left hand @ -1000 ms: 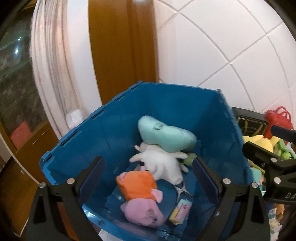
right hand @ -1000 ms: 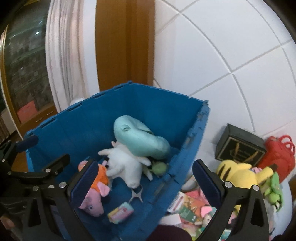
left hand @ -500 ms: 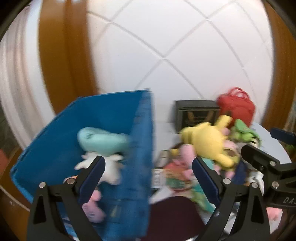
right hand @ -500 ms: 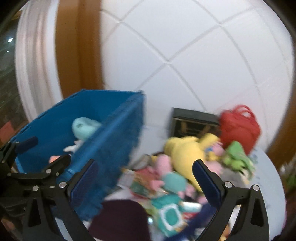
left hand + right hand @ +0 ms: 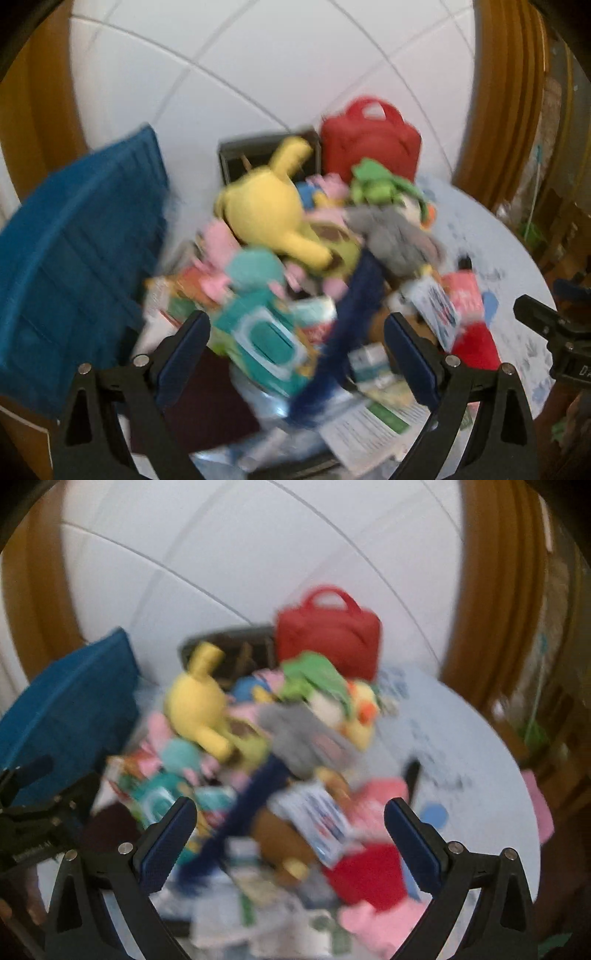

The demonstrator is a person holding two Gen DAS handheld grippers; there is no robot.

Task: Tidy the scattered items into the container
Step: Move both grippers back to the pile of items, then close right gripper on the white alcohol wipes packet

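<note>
Where walls curve — cluttered table [image 5: 498, 236]

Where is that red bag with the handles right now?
In both wrist views the red bag stands at the far end of the toy pile against the white wall, just right of the dark box and behind the green plush.

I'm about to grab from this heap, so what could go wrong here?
The navy strap runs through the pile; pulling it may drag neighbours off the table. The yellow plush sits on top and could roll. Both open grippers risk pinching two items.
</note>
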